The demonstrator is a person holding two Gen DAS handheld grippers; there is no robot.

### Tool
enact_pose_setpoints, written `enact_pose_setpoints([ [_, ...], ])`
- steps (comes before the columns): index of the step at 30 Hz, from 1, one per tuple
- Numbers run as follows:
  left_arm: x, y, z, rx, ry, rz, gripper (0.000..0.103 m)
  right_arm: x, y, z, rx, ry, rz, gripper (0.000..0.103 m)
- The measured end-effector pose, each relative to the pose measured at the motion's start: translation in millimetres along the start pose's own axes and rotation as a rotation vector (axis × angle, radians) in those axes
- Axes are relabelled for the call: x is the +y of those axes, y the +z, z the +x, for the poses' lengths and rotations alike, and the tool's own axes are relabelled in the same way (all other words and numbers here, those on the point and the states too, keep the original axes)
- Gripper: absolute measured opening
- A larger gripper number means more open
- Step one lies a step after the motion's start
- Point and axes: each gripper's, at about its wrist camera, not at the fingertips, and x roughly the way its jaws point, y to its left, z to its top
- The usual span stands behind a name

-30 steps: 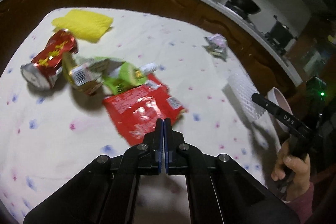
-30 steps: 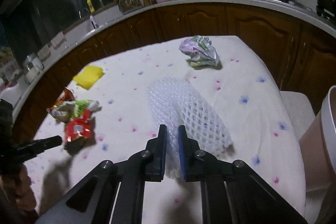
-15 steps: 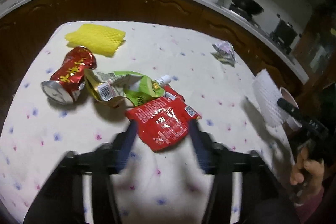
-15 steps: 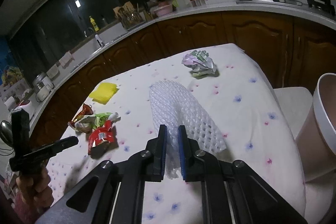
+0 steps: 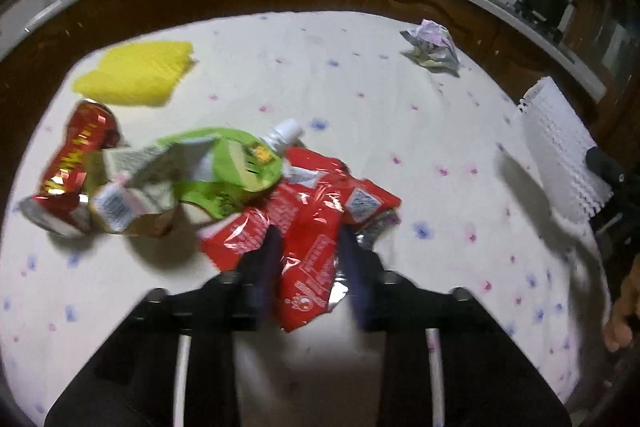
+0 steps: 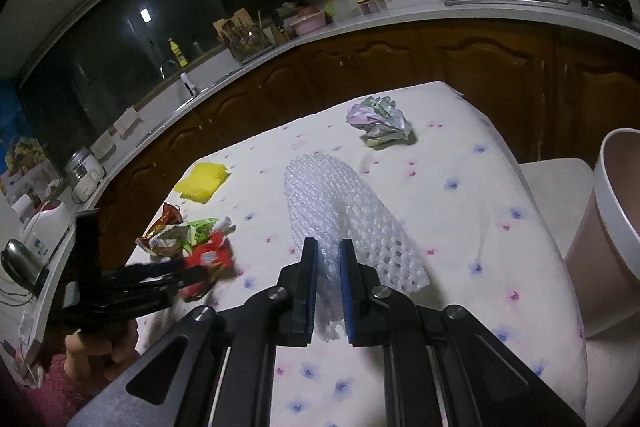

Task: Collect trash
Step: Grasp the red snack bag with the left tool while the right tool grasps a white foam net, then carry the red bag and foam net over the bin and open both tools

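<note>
My left gripper [image 5: 308, 247] is open, its blurred fingers on either side of the near end of a red foil wrapper [image 5: 308, 211] on the flowered tablecloth. A green pouch with a white spout [image 5: 224, 167] and a crushed red can [image 5: 76, 163] lie to its left. My right gripper [image 6: 329, 267] is shut on a white foam net [image 6: 340, 203] and holds it above the table. The net shows at the right edge of the left wrist view [image 5: 560, 143]. The left gripper also shows in the right wrist view [image 6: 188, 273].
A yellow foam net [image 5: 136, 71] lies at the far left and a crumpled paper wad [image 5: 432, 43] at the far right of the table. A pinkish bin with a white rim [image 6: 612, 203] stands off the table's right edge. Wooden cabinets ring the table.
My left gripper opened, then came down over the red wrapper with its fingers narrowing around it. My right gripper lifted the white foam net higher.
</note>
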Motion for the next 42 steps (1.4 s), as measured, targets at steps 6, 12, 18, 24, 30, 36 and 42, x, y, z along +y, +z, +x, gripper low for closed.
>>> enact_pose_setpoints([
  [6,-4,-2,-7,-0.011,-0.040,0.011,0.001,-4,-1,-6,-0.012,-0.007,0.007,0.011],
  [12,-6,0,-34,-0.070,-0.079,-0.009,0.001,-3,-1,-15,-0.033,0.001,0.008,0.011],
  [18,-26,7,-62,-0.125,-0.152,0.008,0.001,-8,0,-31,-0.064,0.000,0.018,0.011],
  [24,-59,15,-68,-0.142,-0.214,0.052,0.001,-20,-1,-50,-0.094,-0.023,0.040,0.011],
  [30,-102,23,-63,-0.134,-0.272,0.102,0.001,-43,-4,-74,-0.125,-0.063,0.074,0.011],
  [36,-148,32,-59,-0.132,-0.328,0.154,0.001,-72,-7,-102,-0.162,-0.117,0.115,0.011],
  [42,-198,42,-60,-0.137,-0.385,0.222,0.001,-104,-9,-128,-0.201,-0.171,0.167,0.011],
])
